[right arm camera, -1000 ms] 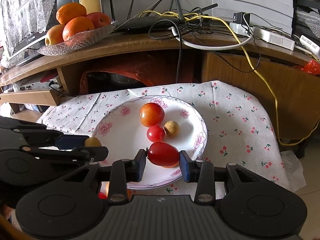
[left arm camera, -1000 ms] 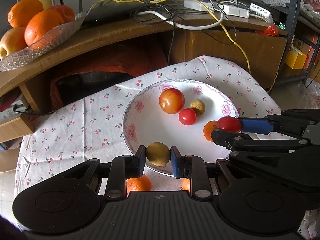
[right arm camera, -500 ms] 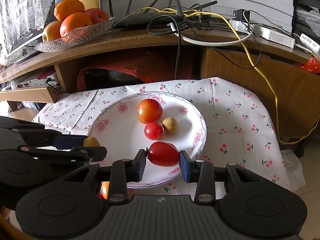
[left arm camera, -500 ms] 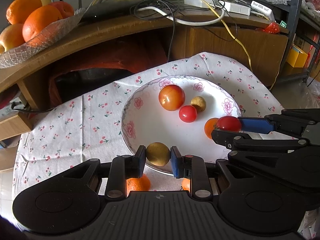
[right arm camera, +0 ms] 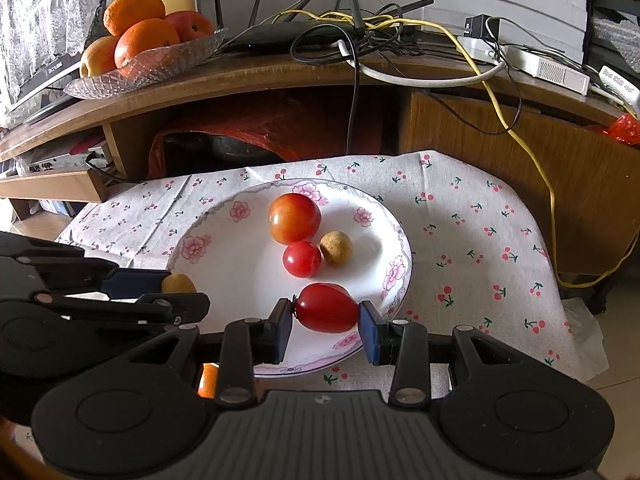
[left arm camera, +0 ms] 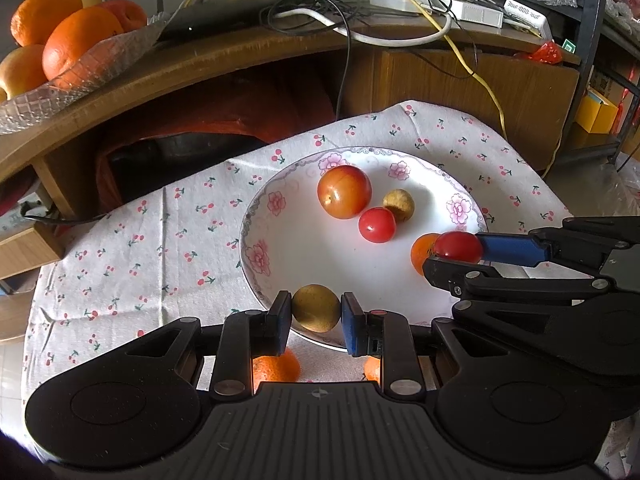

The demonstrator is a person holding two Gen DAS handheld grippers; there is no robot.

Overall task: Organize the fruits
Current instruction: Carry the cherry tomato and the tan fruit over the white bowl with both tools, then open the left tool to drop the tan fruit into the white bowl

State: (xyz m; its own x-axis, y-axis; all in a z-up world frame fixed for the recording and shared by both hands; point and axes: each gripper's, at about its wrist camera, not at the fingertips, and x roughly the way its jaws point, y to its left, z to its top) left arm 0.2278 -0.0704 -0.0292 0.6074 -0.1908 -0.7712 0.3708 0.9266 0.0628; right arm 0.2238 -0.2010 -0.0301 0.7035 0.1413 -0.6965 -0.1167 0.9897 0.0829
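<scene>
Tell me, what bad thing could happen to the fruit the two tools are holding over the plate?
The round brown fruit in the left tool hangs right at the plate's near rim, so it might roll off onto the cloth when released. The red tomato in the right tool looks soft; squeezing harder could split it. It could also bump the small orange fruit beside it.

Low table point(right arm camera: 472, 364) draped in a white cherry-print cloth point(left arm camera: 132, 264); a flowered white plate point(right arm camera: 224, 248) sits on the cloth, and two small oranges point(left arm camera: 276, 368) lie on the cloth just beside the plate's near rim, partly hidden. Behind, a curved wooden shelf point(right arm camera: 280, 76) carries a glass fruit dish point(right arm camera: 160, 60), a black router point(right arm camera: 288, 38), tangled cables point(right arm camera: 384, 32) and white boxes point(right arm camera: 552, 68).
</scene>
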